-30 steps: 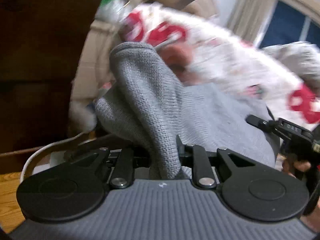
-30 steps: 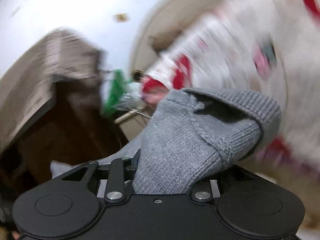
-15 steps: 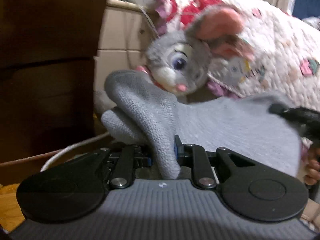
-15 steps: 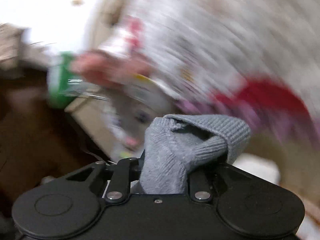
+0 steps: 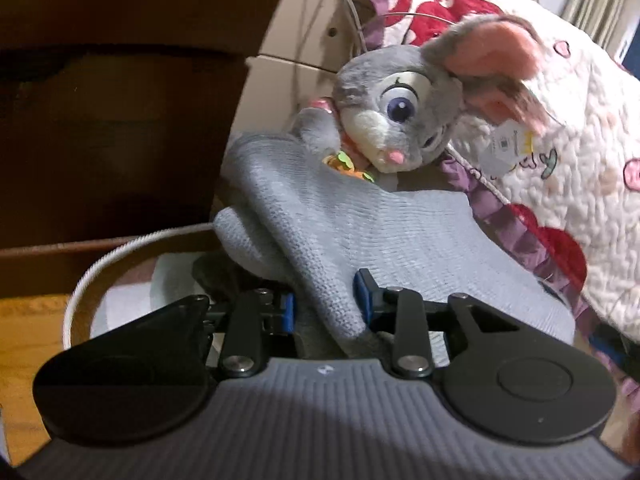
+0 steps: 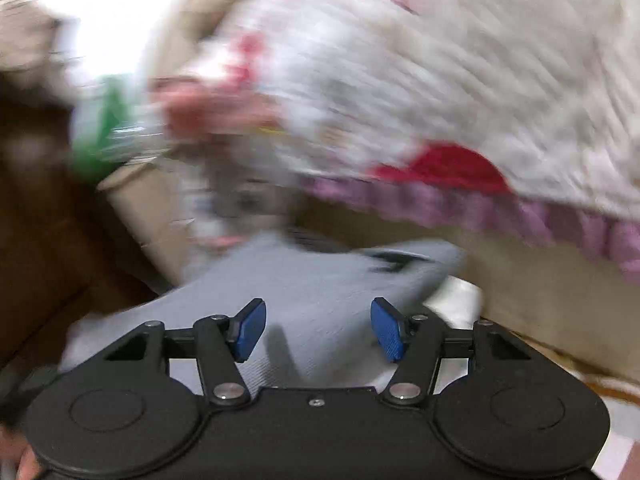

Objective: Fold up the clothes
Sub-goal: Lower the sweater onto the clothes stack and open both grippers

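Now spread, right gripper [image 6: 318, 330] off knit [image 6: 304, 300]; left gripper [image 5: 326, 306] pinching knit [image 5: 360, 232]; plush [image 5: 400, 116], quilt [image 5: 560, 128] just behind.

The left gripper [image 5: 326, 306] shows a ribbed grey housing, black linkage arms with silver screws and blue pads. The right gripper [image 6: 318, 330] is all black (same round discs, silver screws), its blue fingertips [image 6: 250, 330] finely textured.

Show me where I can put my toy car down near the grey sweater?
A strip of wooden floor shows bare, between the dark cabinet and the white cord. Elsewhere it is crowded: the grey sweater in the left hand-held gripper lies right by the plush toy and the quilt.
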